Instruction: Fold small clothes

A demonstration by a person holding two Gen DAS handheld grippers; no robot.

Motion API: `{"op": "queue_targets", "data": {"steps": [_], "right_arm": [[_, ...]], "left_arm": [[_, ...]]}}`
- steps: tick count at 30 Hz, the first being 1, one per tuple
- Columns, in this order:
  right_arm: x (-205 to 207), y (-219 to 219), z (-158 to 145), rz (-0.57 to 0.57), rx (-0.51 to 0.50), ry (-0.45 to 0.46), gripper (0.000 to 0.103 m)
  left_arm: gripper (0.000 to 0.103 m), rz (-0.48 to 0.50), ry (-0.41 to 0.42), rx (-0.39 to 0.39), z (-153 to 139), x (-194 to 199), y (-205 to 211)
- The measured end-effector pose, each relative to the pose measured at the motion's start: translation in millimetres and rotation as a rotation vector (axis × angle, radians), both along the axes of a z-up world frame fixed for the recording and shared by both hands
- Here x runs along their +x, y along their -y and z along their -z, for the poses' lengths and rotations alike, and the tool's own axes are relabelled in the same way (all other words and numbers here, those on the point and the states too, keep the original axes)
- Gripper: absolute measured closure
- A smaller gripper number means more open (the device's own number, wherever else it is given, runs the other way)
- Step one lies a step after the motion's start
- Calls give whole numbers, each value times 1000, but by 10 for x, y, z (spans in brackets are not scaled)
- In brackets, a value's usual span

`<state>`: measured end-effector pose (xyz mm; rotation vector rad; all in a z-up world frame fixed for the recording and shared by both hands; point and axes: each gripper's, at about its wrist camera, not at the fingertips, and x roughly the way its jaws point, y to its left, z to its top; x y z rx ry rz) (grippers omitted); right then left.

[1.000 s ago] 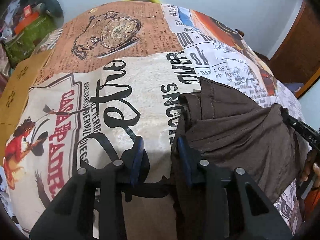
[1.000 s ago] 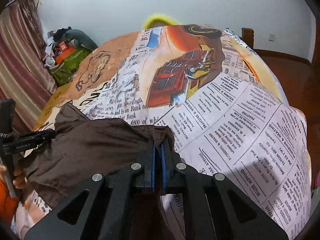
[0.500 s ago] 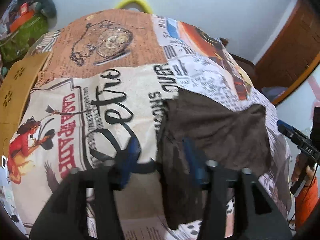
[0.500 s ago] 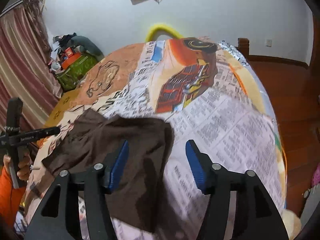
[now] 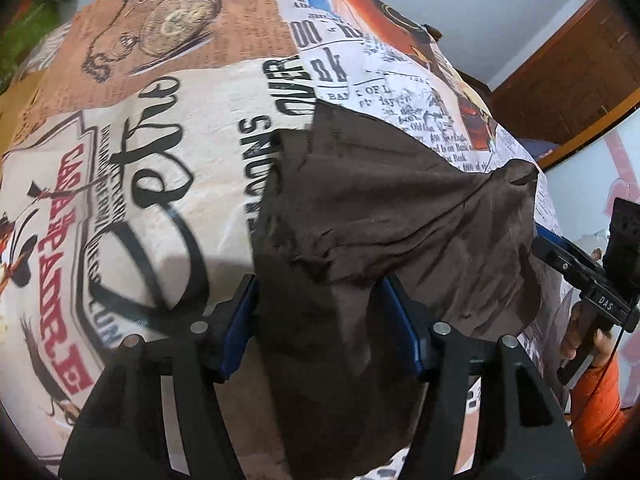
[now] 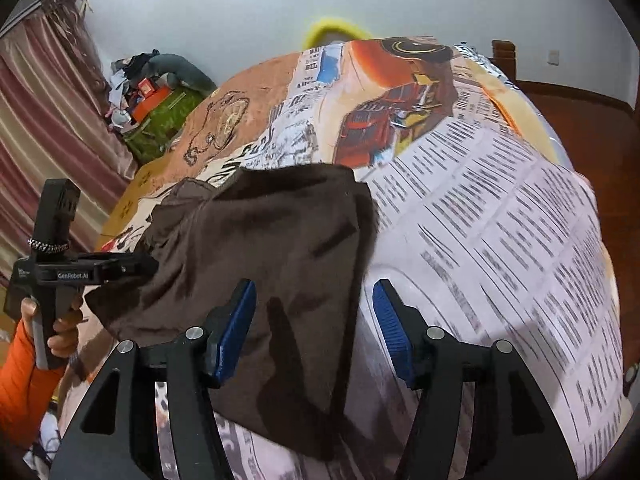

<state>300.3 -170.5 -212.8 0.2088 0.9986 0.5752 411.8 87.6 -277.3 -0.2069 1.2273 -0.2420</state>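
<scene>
Left tongs [image 5: 320,320] and right tongs [image 6: 314,320] both released, apparently above the crumpled brown cotton garment [image 5: 380,220]. Risk: lopsided fold from bunched wrinkles.

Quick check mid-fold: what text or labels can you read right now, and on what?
"GenRobot.AI": left gripper body, seen from the right wrist view.
"DAS": right gripper body.
"OVER", "BANK OF L…": printed bedsheet.
Red lettering at the sheet's left and the fine newsprint columns: too distorted or blurred to read.
Brown garment: none.
</scene>
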Motion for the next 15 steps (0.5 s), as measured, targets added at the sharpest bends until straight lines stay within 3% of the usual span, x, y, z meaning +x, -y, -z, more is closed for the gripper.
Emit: {"op": "queue_targets", "data": {"steps": [7,9,11,12,14,15], "right_arm": [[63,-163,49,-2,29,9,44],[51,-201,55,-6,24,19,49],[47,-238,67,-14,9,29,62],[45,-248,75,-22,9,27,66],[58,-262,79,-47,32,0,86],[64,-268,75,-56,40,-15,86]], "left_arm": [[72,-11,7,-41,7,71,14],[77,-24,15,-53,7,65,-2],[90,-37,28,-50,-6,38,-24],[91,-34,34,-52,-17,26,-32],[95,-17,70,-42,-80,-16,-23],[95,-11,90,-29,-125,-48,-15]]}}
